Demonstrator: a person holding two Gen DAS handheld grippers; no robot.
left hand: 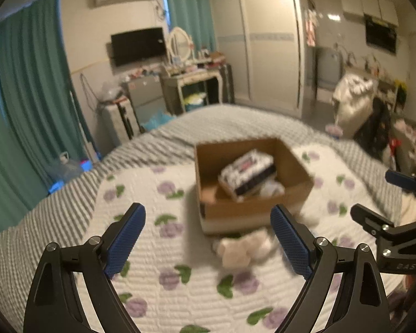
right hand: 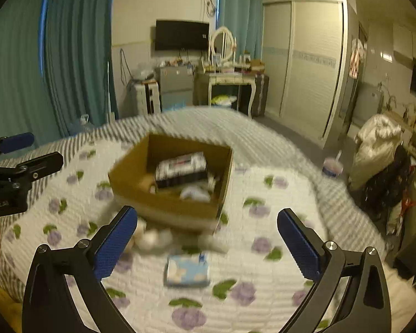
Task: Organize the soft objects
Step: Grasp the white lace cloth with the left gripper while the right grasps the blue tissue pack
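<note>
An open cardboard box (left hand: 299, 166) (right hand: 130, 186) stands on the flowered bedspread. Inside it lies a black-and-white patterned pack (left hand: 248, 170) (right hand: 181, 168) on top of some pale soft items. A cream plush toy (left hand: 242, 247) (right hand: 152, 238) lies on the bed just in front of the box. A light blue pack (right hand: 187, 270) lies nearer, in the right wrist view. My left gripper (left hand: 208, 238) is open and empty, held above the bed short of the plush toy. My right gripper (right hand: 208, 242) is open and empty above the blue pack.
The bed (left hand: 158, 249) has a white quilt with purple flowers over grey stripes. Beyond its far edge stand a dressing table (left hand: 191, 80), a wardrobe (left hand: 269, 41) and teal curtains (left hand: 27, 83). Bags and clutter (left hand: 355, 105) fill the floor at right.
</note>
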